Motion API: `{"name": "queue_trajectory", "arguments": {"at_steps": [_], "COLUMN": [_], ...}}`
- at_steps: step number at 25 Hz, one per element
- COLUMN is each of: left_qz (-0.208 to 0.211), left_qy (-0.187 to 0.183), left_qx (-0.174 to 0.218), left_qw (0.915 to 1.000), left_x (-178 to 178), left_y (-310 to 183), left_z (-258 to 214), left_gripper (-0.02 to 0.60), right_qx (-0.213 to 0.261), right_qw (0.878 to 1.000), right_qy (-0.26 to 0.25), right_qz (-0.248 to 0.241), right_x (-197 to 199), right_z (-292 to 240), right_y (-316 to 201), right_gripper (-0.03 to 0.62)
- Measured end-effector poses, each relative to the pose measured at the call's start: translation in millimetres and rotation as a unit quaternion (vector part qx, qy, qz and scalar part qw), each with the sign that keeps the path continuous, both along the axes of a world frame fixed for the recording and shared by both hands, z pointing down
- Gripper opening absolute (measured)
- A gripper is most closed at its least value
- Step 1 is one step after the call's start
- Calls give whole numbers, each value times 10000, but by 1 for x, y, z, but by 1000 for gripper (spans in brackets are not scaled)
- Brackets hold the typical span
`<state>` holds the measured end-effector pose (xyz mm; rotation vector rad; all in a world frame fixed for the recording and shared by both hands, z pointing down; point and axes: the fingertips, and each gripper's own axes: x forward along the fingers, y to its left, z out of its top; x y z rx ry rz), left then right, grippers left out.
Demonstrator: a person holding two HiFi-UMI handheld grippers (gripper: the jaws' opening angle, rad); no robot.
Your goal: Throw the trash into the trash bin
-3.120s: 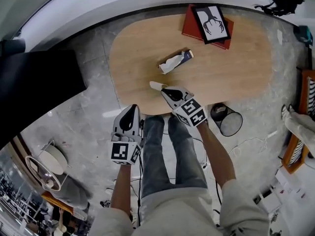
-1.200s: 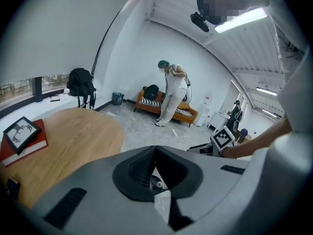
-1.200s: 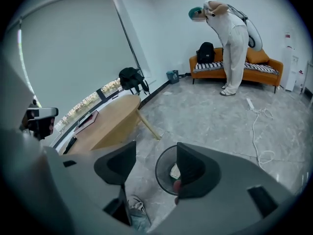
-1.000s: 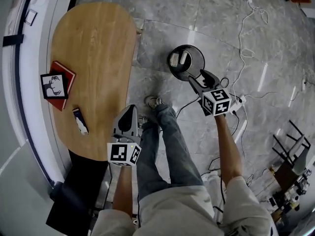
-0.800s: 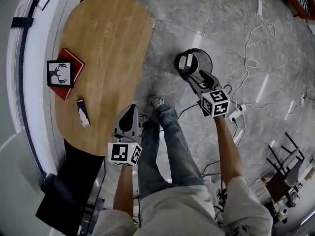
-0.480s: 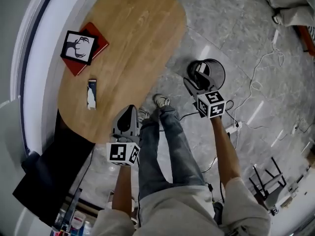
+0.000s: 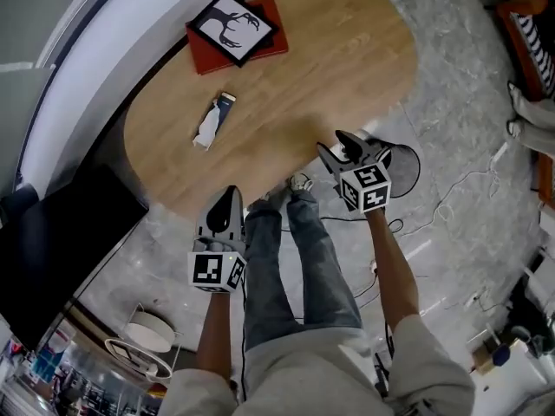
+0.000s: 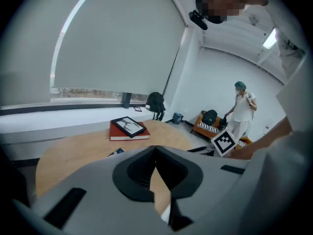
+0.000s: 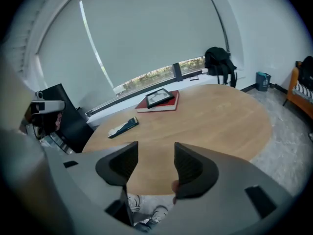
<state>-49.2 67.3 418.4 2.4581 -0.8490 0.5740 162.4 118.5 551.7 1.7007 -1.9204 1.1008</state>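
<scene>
A crumpled white-and-blue wrapper [image 7: 211, 124] lies on the oval wooden table [image 7: 347, 50]; it also shows in the right gripper view [image 9: 123, 126] and small in the left gripper view [image 8: 116, 152]. The black mesh trash bin [image 7: 406, 170] stands on the floor by the table's near edge, half hidden behind my right gripper [image 7: 336, 144]. That gripper is open and empty [image 9: 155, 165]; its jaws have just been closing a little. It hangs over the table's edge, well short of the wrapper. My left gripper [image 7: 227, 194] is shut and empty [image 8: 155, 148], over the floor near the table.
A red book with a framed picture [image 7: 236, 31] lies at the table's far side. A black chair [image 9: 63, 116] stands left of the table, a dark panel [image 7: 61, 241] on the floor at left. Cables [image 7: 451, 199] trail past the bin. A person [image 8: 241, 112] stands far off.
The view has swung from the bin round to the table. My right gripper left its place above the bin and now hangs at the table's edge, empty. The left gripper stayed shut.
</scene>
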Motion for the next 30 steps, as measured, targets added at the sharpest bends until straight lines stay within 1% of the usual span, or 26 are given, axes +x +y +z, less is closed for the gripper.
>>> {"name": "queue_trajectory", "arguments": {"at_steps": [3, 6, 9, 13, 16, 18, 19, 21, 22, 23, 24, 25, 26, 28, 30], "left_qz": [-382, -799, -1209, -1597, -1838, -1987, -2054, -2169, -2219, -2265, -2306, -2342, -2371, -2423, -2472], "left_qy": [12, 19, 9, -12, -13, 1, 10, 16, 15, 12, 10, 8, 7, 6, 1], "left_qx": [-9, -25, -50, -95, -121, -140, -153, -188, -207, -224, -238, -252, -266, -291, -309], "left_qw": [9993, 9968, 9926, 9871, 9829, 9800, 9785, 9760, 9749, 9738, 9728, 9719, 9711, 9698, 9685], "left_x": [-36, -68, -97, -134, -155, -166, -171, -179, -183, -186, -190, -193, -197, -202, -208], "left_y": [-11, -20, -23, -28, -32, -35, -35, -36, -36, -36, -36, -37, -37, -38, -38], "left_z": [1, 5, 8, 11, 14, 16, 17, 20, 21, 22, 23, 24, 25, 27, 29], "left_gripper": [18, 18, 18, 18, 18, 18, 18, 18, 18, 18, 18, 18, 18, 18, 18], "right_qx": [9, -4, -39, -77, -67, -64, -65, -53, -20, 34, 100, 173, 255, 437, 607], "right_qw": [9991, 9960, 9908, 9820, 9674, 9524, 9425, 9175, 9017, 8830, 8612, 8362, 8083, 7458, 6795], "right_qy": [-16, -26, -39, 44, 316, 539, 685, 1050, 1273, 1524, 1796, 2088, 2399, 3019, 3553], "right_qz": [-427, -895, -1351, -1889, -2512, -3001, -3269, -3836, -4132, -4438, -4754, -5068, -5370, -5922, -6390], "right_x": [-38, -74, -106, -147, -177, -197, -206, -220, -226, -232, -237, -241, -245, -249, -252], "right_z": [1, 4, 8, 12, 14, 15, 18, 26, 30, 33, 37, 40, 45, 53, 62], "right_y": [-28, -55, -75, -95, -107, -113, -114, -116, -117, -119, -121, -123, -126, -132, -136], "right_gripper": [242, 241, 241, 241, 241, 239, 239, 236, 230, 214, 205, 201, 198, 165, 160]}}
